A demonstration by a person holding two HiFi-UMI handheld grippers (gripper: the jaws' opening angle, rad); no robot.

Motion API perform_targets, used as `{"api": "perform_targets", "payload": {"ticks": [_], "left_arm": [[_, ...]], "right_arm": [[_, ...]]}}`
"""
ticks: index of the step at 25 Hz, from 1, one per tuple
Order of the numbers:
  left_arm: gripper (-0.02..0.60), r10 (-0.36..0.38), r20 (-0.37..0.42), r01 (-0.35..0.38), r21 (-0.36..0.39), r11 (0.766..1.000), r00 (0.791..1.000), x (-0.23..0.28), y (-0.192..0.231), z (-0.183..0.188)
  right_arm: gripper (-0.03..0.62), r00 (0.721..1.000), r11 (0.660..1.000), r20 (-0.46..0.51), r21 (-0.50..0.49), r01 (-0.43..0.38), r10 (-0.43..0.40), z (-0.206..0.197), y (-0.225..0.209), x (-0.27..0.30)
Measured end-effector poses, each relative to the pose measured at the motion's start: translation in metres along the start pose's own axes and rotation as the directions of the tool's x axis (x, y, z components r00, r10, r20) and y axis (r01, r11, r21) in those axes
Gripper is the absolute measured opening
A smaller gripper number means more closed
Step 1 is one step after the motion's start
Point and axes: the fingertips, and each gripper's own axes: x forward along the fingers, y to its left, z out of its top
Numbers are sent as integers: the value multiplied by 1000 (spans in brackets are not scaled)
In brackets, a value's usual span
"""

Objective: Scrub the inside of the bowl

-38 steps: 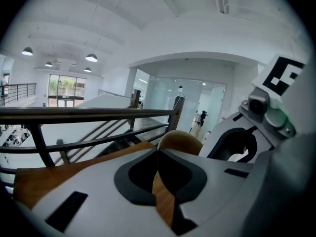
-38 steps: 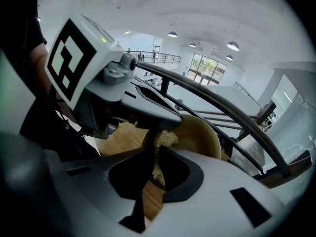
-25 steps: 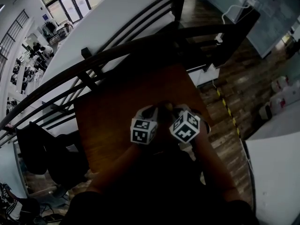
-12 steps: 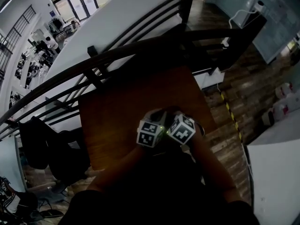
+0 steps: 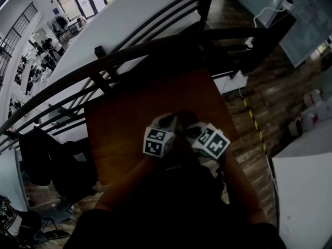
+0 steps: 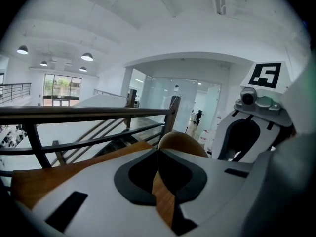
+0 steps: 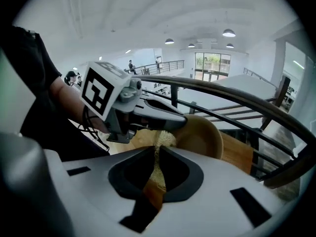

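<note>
on bowl (image 6: 183, 143) rim, left tongs (image 6: 157, 154) tight

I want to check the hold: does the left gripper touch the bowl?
Touching. The right gripper view shows the left gripper closed on the rim of the bowl.

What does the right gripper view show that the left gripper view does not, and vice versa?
Only the right gripper view: the pale scrubber in the right gripper's jaws, and the bowl's inside. Only the left gripper view: the right gripper's marker cube. Both: the bowl, gripped at its rim by the left gripper, the table, the railing.
</note>
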Motion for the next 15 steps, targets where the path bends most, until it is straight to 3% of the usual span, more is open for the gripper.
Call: {"api": "perform_targets", "payload": {"ticks": [3,6,9,12,15], "left_arm": [[9,-18,19,19,-59,998,1000,0,12,3],[9,-90,33,94,-180,979,995,-4,18,4],[9,-171,61,182,-320,930,983,-10,20,2],[9,-238,95,257,-397,881,966,-18,16,3],[9,-323,162,360,-469,806,933,-27,5,9]], "right_arm": [[40,998,1000,58,18,-20,19,2,4,-17],[39,988,1000,154,28,3,-8,8,2,-41],[40,966,998,251,33,56,-62,14,-5,-69],[40,951,993,288,66,99,-114,9,-14,-89],[40,928,992,355,91,85,-112,12,-13,-105]]}}
